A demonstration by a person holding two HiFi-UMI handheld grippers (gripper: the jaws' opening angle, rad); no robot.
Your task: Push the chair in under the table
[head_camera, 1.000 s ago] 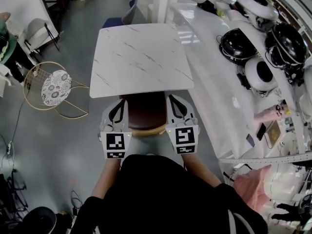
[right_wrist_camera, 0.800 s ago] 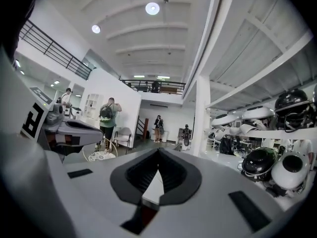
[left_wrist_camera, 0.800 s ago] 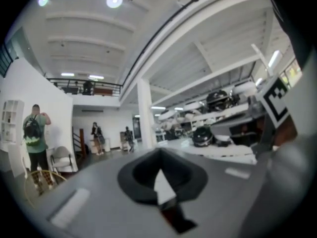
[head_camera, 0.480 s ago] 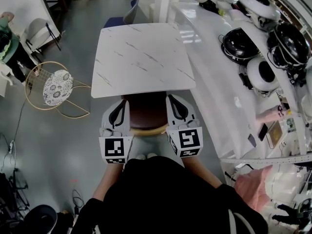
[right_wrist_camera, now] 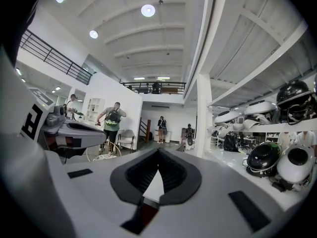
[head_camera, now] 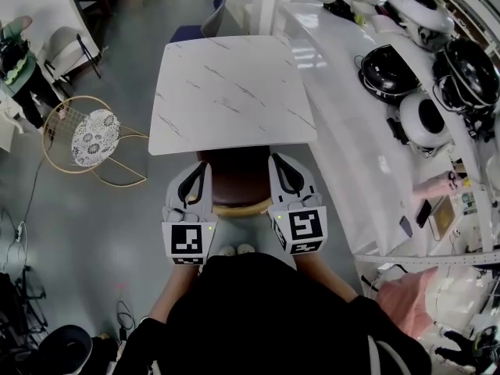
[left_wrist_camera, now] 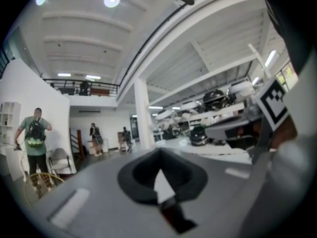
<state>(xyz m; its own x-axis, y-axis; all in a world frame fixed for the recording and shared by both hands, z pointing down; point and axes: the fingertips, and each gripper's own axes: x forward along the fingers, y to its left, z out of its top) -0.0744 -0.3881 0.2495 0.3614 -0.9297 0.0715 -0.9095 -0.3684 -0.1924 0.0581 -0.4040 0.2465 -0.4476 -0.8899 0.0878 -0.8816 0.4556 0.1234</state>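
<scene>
A white marble table (head_camera: 233, 92) stands ahead of me in the head view. The chair (head_camera: 234, 180) has a dark brown seat that reaches partly under the table's near edge, and its curved wooden back rim (head_camera: 238, 207) faces me. My left gripper (head_camera: 198, 167) lies level along the chair's left side and my right gripper (head_camera: 280, 164) along its right side. Whether they touch the chair is hidden. In the gripper views the left gripper (left_wrist_camera: 159, 152) and the right gripper (right_wrist_camera: 158, 153) are shut with nothing between the pads, and the table edge shows beyond them.
A long white counter (head_camera: 344, 139) with several helmets runs close along the right. A gold wire stool (head_camera: 90, 141) with a lace cushion stands to the left. A blue chair (head_camera: 197, 28) sits beyond the table. People stand at the far left. My shoes (head_camera: 234, 250) are behind the chair.
The left gripper has risen slightly. The right gripper, the chair and the table stand as before.
</scene>
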